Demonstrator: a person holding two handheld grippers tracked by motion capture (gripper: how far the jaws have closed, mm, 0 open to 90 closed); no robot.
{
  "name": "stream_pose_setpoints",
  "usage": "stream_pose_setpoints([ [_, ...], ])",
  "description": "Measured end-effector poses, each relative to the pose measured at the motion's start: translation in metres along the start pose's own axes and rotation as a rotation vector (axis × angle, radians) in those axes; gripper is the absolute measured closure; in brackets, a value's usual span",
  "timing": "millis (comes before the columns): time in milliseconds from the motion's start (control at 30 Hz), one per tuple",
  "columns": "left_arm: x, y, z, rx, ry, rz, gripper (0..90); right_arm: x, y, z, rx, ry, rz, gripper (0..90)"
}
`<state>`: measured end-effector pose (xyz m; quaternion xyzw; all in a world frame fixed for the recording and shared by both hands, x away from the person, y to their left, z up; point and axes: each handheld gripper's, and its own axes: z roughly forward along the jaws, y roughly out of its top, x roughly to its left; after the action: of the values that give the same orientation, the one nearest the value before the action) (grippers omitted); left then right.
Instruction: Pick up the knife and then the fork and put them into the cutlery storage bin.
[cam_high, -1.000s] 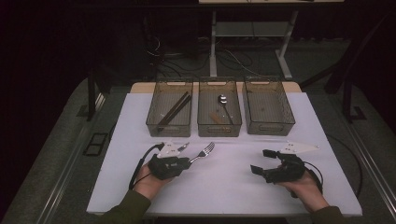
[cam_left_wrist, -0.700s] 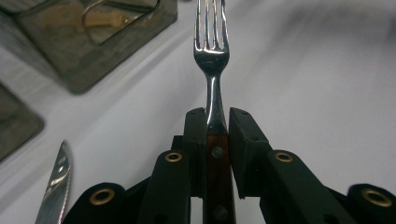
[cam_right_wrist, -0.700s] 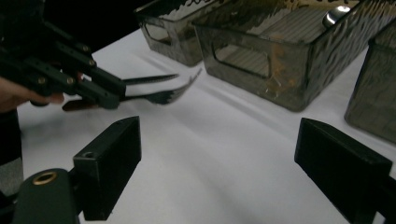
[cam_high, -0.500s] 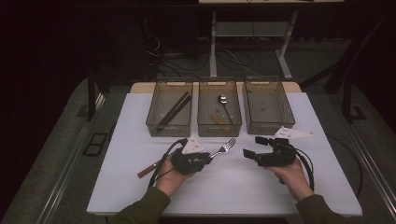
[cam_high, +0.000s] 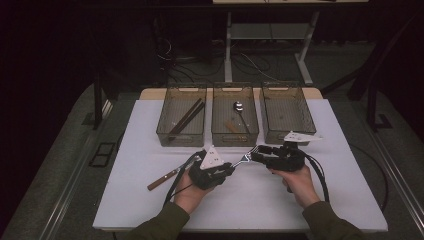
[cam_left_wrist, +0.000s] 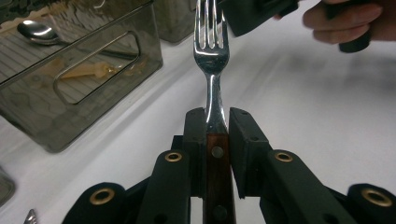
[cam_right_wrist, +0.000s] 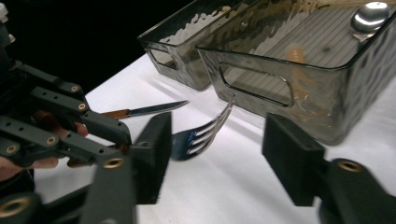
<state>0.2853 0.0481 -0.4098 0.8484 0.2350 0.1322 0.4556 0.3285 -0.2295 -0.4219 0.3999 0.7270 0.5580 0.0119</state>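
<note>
A fork (cam_left_wrist: 211, 51) with a dark wooden handle is clamped at its neck by my left gripper (cam_left_wrist: 216, 122), tines pointing away toward the other hand. From above, the left gripper (cam_high: 227, 167) holds the fork (cam_high: 244, 158) just over the white table, in front of the middle bin. My right gripper (cam_high: 257, 152) faces it from the right. Its jaws have just been closing. The fork's tines (cam_right_wrist: 205, 133) lie between the right gripper's (cam_right_wrist: 215, 144) jaws, close to the left pad (cam_right_wrist: 156, 154), with a clear gap to the other pad.
Three clear bins stand in a row at the back: the left bin (cam_high: 181, 122) holds dark sticks, the middle bin (cam_high: 235, 131) holds a spoon (cam_high: 239, 106), and the right bin (cam_high: 287, 117) has a bare floor. A wooden-handled knife (cam_high: 164, 179) lies on the white table (cam_high: 150, 210) left of my left hand.
Both hands have come together at the table's centre. The left brought the fork to the right, the right gripper moved left to the tines, and its jaws have narrowed.
</note>
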Motion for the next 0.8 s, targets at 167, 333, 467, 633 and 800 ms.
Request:
stream_pose_setpoints([
  [167, -0.001, 0.000, -0.001, 0.004, 0.003, 0.013, 77.2, 0.000, 0.001, 0.005, 0.009, 0.031, 0.012, 60.7],
  [333, -0.001, 0.000, 0.001, -0.004, -0.006, -0.002, 77.1, 0.004, 0.003, 0.003, -0.001, 0.042, 0.008, 70.8],
  [467, -0.001, -0.001, 0.002, 0.001, -0.020, -0.007, 77.2, 0.007, 0.006, 0.001, -0.008, 0.033, 0.000, 77.6],
  [633, -0.002, -0.002, 0.003, -0.024, -0.031, -0.024, 76.9, 0.012, 0.011, -0.001, -0.032, 0.043, -0.022, 81.5],
  [800, -0.004, 0.000, 0.003, -0.054, -0.070, -0.029, 75.0, 0.016, 0.016, -0.003, -0.050, 0.041, -0.018, 85.9],
])
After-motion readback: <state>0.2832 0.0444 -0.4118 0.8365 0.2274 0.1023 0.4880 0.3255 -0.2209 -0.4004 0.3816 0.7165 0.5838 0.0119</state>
